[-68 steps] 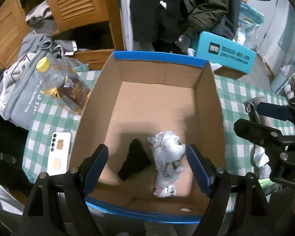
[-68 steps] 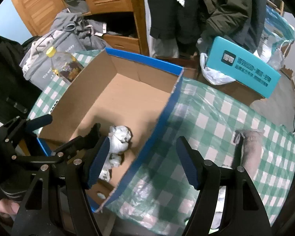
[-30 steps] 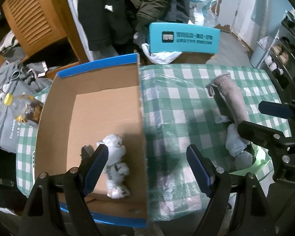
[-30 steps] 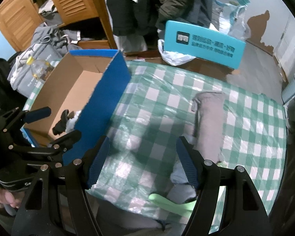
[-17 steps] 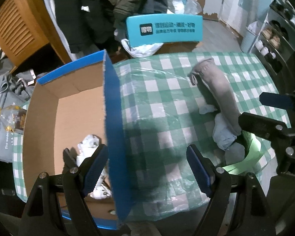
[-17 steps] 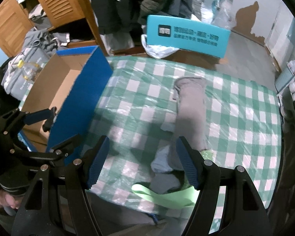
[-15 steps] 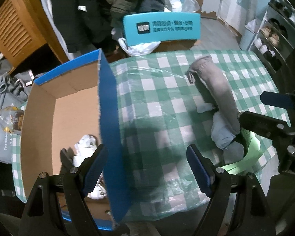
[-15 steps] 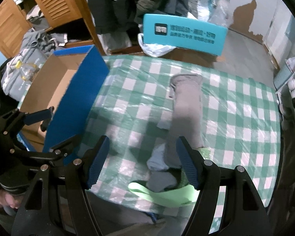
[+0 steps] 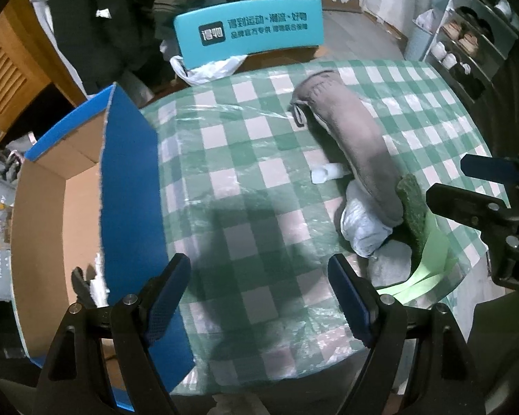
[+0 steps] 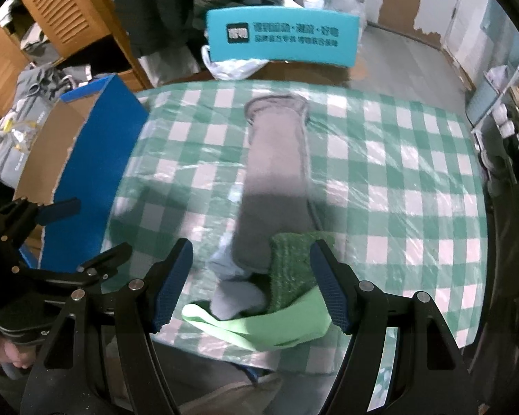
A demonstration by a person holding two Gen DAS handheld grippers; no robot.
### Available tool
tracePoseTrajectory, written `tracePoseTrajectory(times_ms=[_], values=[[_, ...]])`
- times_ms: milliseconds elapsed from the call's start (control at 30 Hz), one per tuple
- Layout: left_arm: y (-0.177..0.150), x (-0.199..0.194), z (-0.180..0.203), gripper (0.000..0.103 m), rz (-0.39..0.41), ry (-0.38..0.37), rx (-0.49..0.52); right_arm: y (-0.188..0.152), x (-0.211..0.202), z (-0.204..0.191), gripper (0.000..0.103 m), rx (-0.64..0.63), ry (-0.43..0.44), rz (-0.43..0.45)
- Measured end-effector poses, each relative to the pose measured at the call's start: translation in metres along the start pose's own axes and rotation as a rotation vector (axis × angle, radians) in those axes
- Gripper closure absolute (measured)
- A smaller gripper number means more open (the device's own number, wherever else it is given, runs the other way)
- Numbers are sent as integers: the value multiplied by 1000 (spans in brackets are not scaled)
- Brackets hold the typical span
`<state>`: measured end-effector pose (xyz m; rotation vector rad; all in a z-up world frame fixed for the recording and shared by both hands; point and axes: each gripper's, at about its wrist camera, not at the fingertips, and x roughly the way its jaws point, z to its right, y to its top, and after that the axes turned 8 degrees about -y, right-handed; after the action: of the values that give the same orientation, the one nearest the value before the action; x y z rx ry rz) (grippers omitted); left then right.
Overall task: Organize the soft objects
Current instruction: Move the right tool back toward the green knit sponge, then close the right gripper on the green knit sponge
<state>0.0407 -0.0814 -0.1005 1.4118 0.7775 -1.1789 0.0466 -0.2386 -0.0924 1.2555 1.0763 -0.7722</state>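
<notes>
A: What writing could be read?

B: The teal box [image 9: 249,29] beyond the far edge of the table [image 9: 225,159] carried a dark square logo and 2 rows of white Chinese characters. The characters were too small to make out with any certainty. No other label was legible.

A: How did the soft things look?

B: A long grey sleeve-like piece [image 9: 349,138] lay stretched from far to near on the green-and-white checked cloth, with a stitched cuff at its far end. Its near end rested over a pale blue-white bundle [image 9: 363,224] and touched a dark green knitted piece [image 10: 289,263]. A grey sock-like lump [image 10: 237,297] sat at the near edge, lying on a bright light-green band [image 10: 259,328]. All of these formed 1 heap on the right, near part of the table.

A: And the box?

B: The cardboard box [image 9: 41,214], blue on the outside, stood on the left part of the table, well apart from the heap. A white crumpled piece [image 9: 98,276] and something black [image 9: 79,278] showed just inside its near right corner.

A: The tools?

B: The left gripper [image 9: 259,290] had its jaws apart with only checked cloth between them. The right gripper [image 10: 251,280] also stood apart, hovering over the heap, and its pads touched nothing.
</notes>
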Motion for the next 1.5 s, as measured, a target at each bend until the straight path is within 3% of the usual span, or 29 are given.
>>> tracePoseTrajectory(times_ms=[700, 1067, 1267, 1400, 1500], values=[[9, 43, 24, 20, -94, -61, 15, -28, 56, 25, 32, 17, -22, -145], [13, 58, 33, 20, -124, -83, 26, -34, 78, 34, 32, 19, -37, -180], [16, 65, 36, 20, -138, -84, 27, -31, 80, 46, 78, 59, -1, -173], [16, 68, 39, 20, -145, -83, 34, -28, 79, 59, 90, 92, -4, -157], [18, 71, 40, 20, -149, -83, 37, -25, 77, 70, 90, 117, -15, -141]])
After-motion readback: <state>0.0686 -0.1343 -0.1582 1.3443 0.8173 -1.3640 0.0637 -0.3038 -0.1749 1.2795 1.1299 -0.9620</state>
